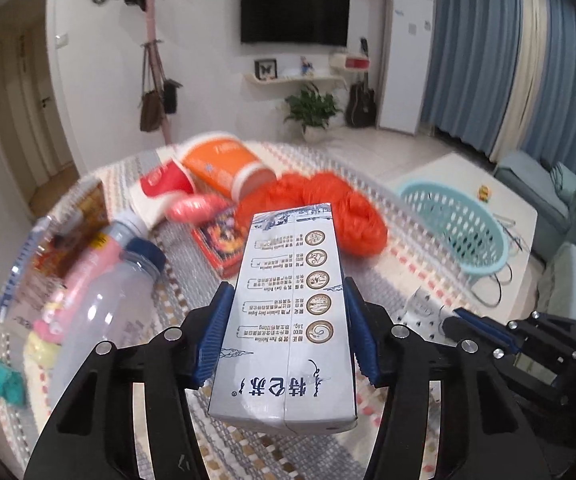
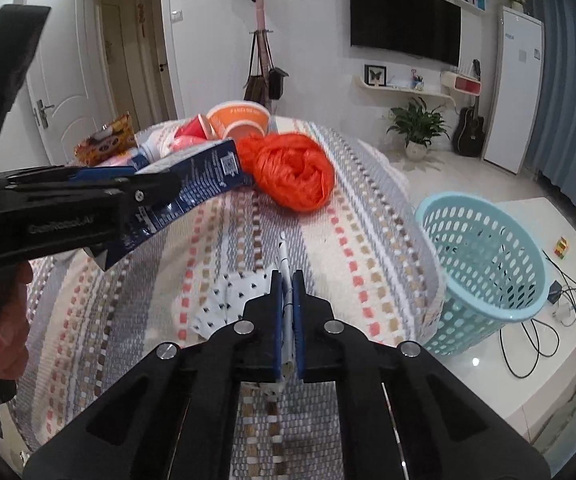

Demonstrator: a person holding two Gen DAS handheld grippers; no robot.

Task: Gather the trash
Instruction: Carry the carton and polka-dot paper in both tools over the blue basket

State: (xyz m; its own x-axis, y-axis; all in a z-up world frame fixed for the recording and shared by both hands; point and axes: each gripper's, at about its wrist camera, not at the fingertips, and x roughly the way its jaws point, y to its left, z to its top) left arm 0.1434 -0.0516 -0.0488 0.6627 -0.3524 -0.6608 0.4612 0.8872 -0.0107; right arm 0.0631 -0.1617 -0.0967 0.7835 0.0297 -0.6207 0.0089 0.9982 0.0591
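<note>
Milk carton (image 1: 288,312) up between the left gripper (image 1: 288,320) jaws above the tabletop (image 1: 388,248), plastic bottle (image 1: 99,308) lying to its left, bundle of twine (image 1: 328,200) beyond it, cups (image 1: 223,168) behind that, basket (image 2: 484,272) on the floor off the tabletop's right edge, wrapper (image 2: 231,300) under the right gripper (image 2: 286,320).

A grey-white milk carton (image 1: 288,312) with brown round emblems is noted, dark blue on its side. Blue pads (image 1: 217,336) are seen on black fingers. An orange plastic bundle (image 2: 294,172), a pale turquoise perforated basket (image 2: 484,268) and a grey, coral and tan woven tablecloth (image 2: 368,240) are recorded
</note>
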